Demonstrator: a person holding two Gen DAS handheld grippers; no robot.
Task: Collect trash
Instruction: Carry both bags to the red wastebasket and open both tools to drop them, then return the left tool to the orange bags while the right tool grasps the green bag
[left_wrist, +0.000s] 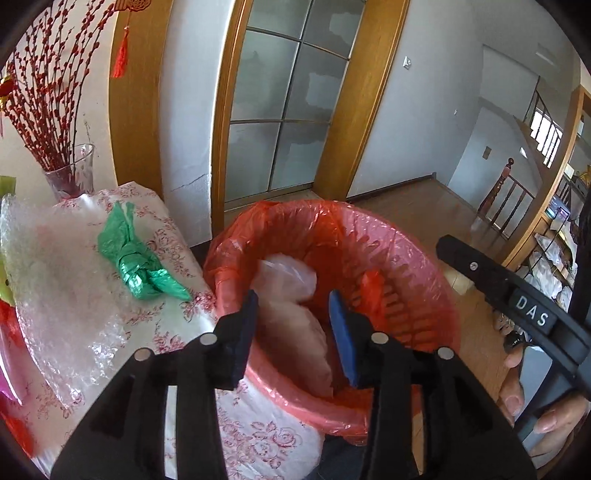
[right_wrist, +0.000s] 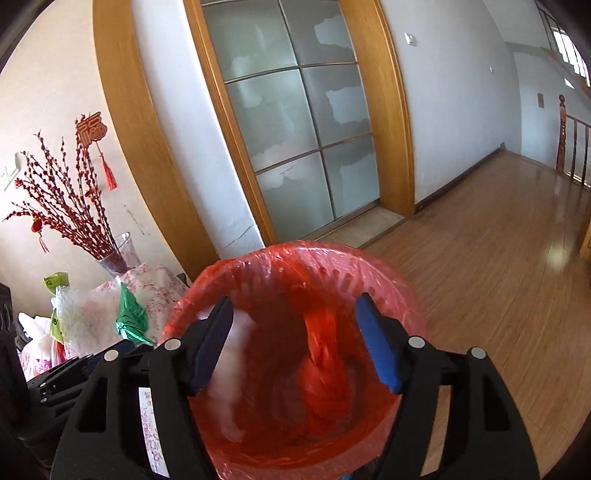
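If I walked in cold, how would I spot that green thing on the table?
Find the table with the floral plastic cloth beside the bin lined with a red plastic bag. On the cloth near the bin lies a crumpled, knotted green plastic bag. It is the only green, shiny piece; the bubble wrap beside it is clear.

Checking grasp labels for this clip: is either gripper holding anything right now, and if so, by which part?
Nothing is held. The left gripper and right gripper both hang open above the red-lined bin, with no trash between the fingers.
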